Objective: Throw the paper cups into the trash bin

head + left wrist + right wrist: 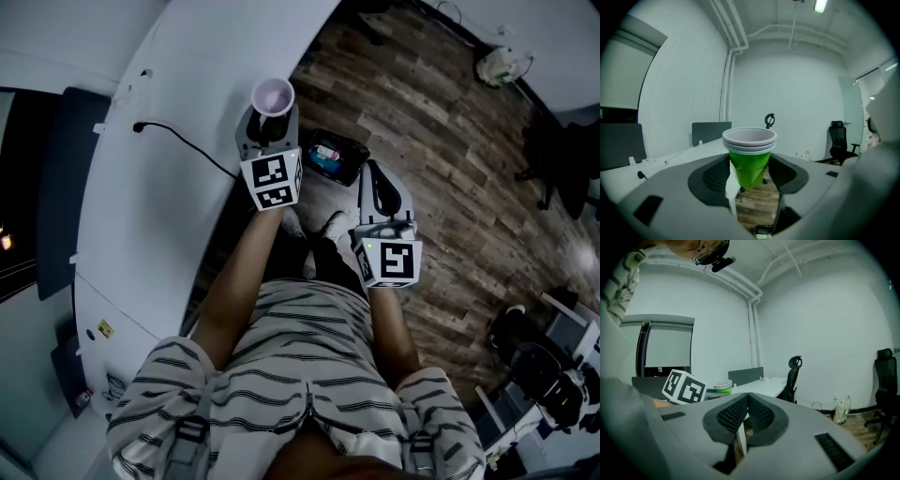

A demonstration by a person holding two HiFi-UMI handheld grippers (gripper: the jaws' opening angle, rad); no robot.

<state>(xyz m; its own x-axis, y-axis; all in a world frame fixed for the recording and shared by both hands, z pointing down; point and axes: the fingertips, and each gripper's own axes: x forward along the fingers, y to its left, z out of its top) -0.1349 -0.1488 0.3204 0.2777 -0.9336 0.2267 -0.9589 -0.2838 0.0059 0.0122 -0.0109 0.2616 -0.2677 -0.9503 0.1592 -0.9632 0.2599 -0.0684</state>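
While the left gripper (pixel 751 174) is clamped on a nested stack of green paper cups (pixel 749 159), upright right at the white desk's (pixel 187 141) edge, the right gripper (pixel 747 416) has its jaws pressed together, nothing between them. The black trash bin (pixel 357 160) sits on the wood floor (pixel 450 141) just off that edge, between both grippers.

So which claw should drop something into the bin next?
Left. The left claw grips the stacked green paper cups, close to the black trash bin; the right claw is shut, empty.
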